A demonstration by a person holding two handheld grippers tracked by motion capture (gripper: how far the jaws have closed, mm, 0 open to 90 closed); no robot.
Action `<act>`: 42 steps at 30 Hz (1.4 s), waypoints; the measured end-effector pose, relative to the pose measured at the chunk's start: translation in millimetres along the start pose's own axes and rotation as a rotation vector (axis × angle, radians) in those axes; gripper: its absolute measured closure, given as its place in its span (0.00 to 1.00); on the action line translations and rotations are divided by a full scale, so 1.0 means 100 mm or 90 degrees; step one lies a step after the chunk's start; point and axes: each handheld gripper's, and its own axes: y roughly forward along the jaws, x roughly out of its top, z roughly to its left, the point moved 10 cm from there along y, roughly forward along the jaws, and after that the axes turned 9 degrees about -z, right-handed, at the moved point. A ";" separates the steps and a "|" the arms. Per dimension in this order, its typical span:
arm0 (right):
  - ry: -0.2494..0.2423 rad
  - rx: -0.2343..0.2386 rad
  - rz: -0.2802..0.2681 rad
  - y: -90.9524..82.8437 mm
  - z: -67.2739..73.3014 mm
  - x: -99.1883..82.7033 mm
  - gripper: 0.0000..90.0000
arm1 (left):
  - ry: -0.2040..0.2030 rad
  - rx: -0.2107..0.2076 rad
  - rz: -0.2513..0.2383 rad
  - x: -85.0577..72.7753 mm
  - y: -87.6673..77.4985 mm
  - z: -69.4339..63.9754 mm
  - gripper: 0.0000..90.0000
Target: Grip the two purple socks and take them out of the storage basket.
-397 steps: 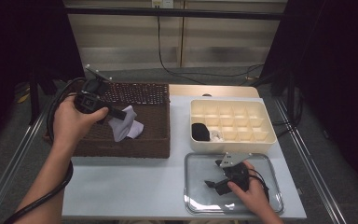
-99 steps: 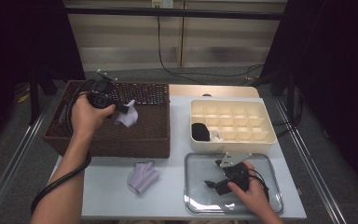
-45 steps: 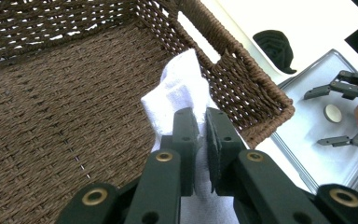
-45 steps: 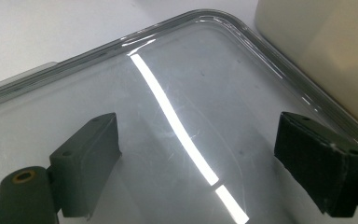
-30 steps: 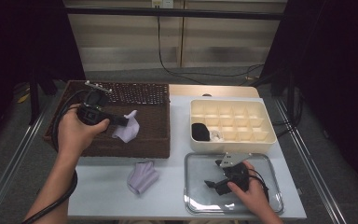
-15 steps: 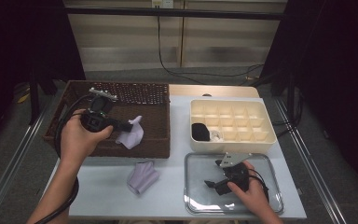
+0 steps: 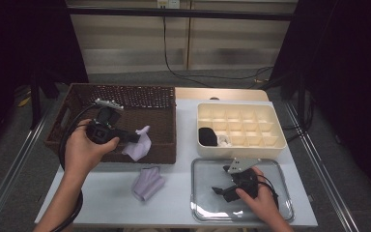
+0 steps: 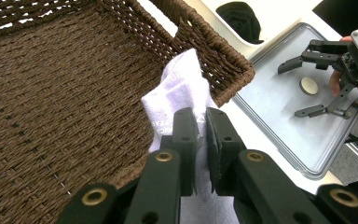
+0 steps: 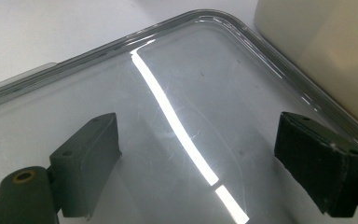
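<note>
A brown woven basket (image 7: pixel 77 108) is taken as the landmark. To its right, a cream compartment tray (image 7: pixel 275 140) is seen, and in front of that a clear tray (image 7: pixel 282 203), over which the right gripper (image 7: pixel 222 190) is held with jaws spread wide and empty. Above the basket's front right corner, a pale lilac sock (image 8: pixel 177 100) is pinched by the left gripper (image 8: pixel 201 126). Another lilac sock (image 7: pixel 147 183) lies on the table just before the basket.
</note>
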 end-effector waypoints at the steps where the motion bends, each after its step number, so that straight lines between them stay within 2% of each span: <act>1: 0.000 -0.001 0.000 0.00 0.00 0.00 0.15 | -0.001 0.000 -0.001 0.00 0.00 0.00 0.92; 15: -0.002 -0.002 0.000 0.00 0.00 0.00 0.15 | 0.000 -0.018 -0.006 -0.13 0.02 -0.12 0.92; 25: -0.002 -0.001 0.000 0.00 0.00 0.00 0.15 | 0.018 -0.032 -0.009 -0.22 0.03 -0.25 0.92; 33: -0.002 -0.002 0.000 0.00 0.00 0.00 0.15 | 0.028 -0.052 -0.010 -0.32 0.16 -0.36 0.92; 36: -0.002 -0.002 0.000 0.00 0.00 0.00 0.15 | 0.037 -0.049 -0.006 -0.36 0.23 -0.38 0.92; 42: -0.002 -0.002 0.000 0.00 0.00 0.00 0.15 | 0.032 -0.067 -0.002 -0.47 0.37 -0.43 0.90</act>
